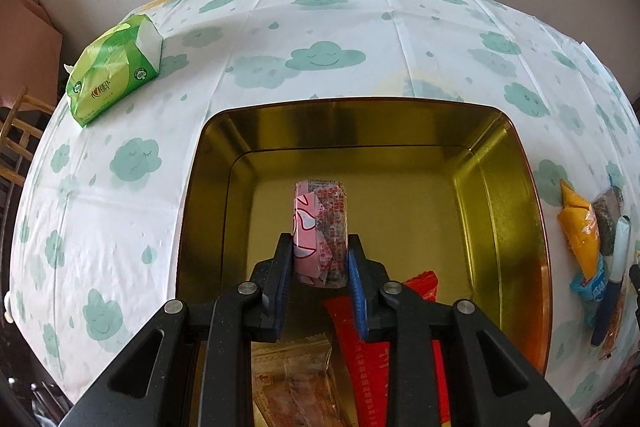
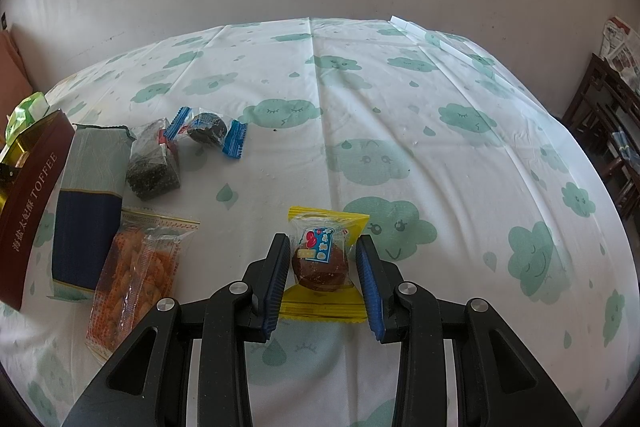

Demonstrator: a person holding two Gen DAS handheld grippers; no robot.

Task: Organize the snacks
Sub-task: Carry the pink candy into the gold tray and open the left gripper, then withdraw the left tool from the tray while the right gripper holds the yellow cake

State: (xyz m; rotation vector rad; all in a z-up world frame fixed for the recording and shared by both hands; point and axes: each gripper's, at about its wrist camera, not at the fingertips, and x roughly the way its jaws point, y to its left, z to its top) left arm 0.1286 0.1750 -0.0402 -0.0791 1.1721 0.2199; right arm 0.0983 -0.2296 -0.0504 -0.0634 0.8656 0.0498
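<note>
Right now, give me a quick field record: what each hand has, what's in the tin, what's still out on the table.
left gripper: shut on pink snack pack, held over the tin
right gripper: fingers either side of yellow-wrapped cake, which lies on the tablecloth
gold tin: red packet and tan wafer pack at near end
still on table: orange snack bag, blue-and-grey pack, dark seaweed pack, blue-ended dark candy
off to side: green tissue pack
</note>
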